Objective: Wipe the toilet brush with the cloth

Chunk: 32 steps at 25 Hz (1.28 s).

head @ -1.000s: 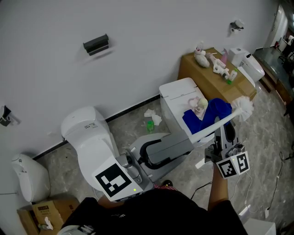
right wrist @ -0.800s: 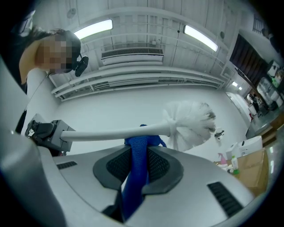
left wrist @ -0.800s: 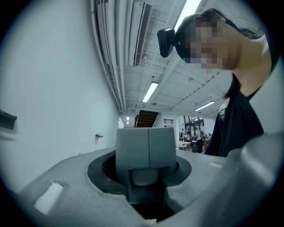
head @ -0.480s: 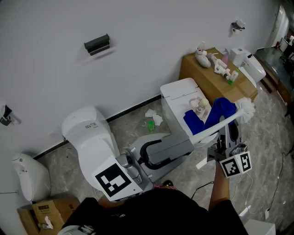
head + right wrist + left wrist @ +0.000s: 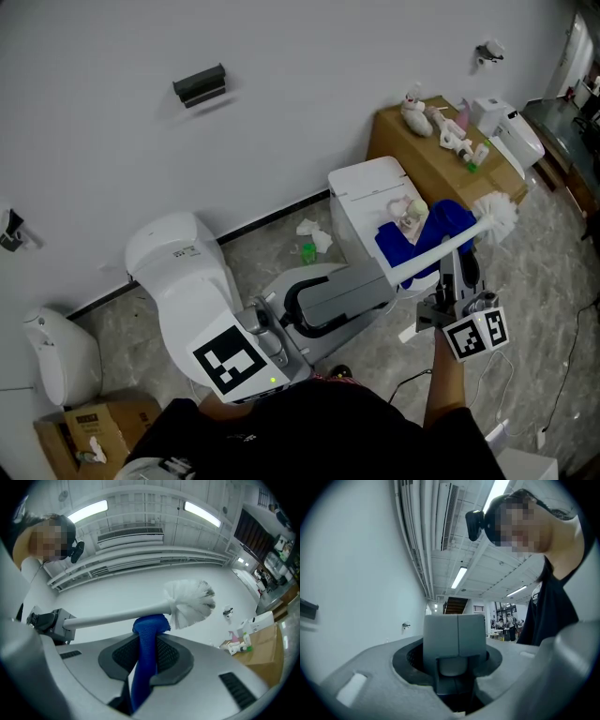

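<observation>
Right gripper [image 5: 146, 659] clamps cloth [image 5: 149, 625]; its view alone shows cloth touching toilet brush [image 5: 190, 604], which left gripper [image 5: 377, 288] clamps

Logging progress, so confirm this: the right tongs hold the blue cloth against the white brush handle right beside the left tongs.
Wrong place. The right tongs hold the blue cloth against the white brush handle just behind the bristles, at the far end from the left tongs. The right gripper view shows it.
</observation>
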Available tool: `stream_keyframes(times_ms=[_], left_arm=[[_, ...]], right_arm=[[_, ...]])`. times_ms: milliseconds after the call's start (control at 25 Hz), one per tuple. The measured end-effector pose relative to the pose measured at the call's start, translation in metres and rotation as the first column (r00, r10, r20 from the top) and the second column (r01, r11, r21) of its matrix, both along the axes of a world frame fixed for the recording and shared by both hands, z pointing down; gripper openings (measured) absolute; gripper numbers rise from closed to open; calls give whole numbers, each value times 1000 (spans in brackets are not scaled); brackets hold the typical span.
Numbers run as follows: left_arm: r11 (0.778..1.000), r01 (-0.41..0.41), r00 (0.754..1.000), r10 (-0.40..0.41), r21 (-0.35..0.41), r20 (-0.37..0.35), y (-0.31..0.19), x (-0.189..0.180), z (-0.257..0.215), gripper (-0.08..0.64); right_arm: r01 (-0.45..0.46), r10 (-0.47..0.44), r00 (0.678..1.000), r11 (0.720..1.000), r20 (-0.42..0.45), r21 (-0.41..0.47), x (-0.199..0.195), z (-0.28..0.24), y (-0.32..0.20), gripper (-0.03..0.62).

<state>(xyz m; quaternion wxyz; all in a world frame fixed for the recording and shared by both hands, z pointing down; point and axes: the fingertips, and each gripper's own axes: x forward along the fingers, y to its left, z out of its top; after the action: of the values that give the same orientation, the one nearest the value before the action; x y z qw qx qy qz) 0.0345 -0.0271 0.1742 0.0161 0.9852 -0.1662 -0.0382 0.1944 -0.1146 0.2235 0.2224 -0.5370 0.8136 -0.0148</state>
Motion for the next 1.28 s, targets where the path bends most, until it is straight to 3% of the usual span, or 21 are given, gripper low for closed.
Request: stream_keyframes(times_ms=[480, 760, 960, 1280], left_arm=[[1000, 24, 1000, -24, 6, 14, -19, 5, -9, 181], [997, 10, 999, -14, 75, 52, -29, 9, -11, 181], [998, 27, 995, -32, 59, 90, -36, -2, 5, 181], [997, 39, 995, -45, 68, 84, -39, -24, 15, 181]], right_arm=[[88, -88, 996, 996, 1, -21, -28, 2, 3, 70], [91, -91, 996, 996, 14, -13, -25, 2, 9, 70], [98, -98, 995, 995, 6, -15, -29, 1, 12, 71], [150, -151, 988, 988, -39, -32, -53, 1, 21, 71]])
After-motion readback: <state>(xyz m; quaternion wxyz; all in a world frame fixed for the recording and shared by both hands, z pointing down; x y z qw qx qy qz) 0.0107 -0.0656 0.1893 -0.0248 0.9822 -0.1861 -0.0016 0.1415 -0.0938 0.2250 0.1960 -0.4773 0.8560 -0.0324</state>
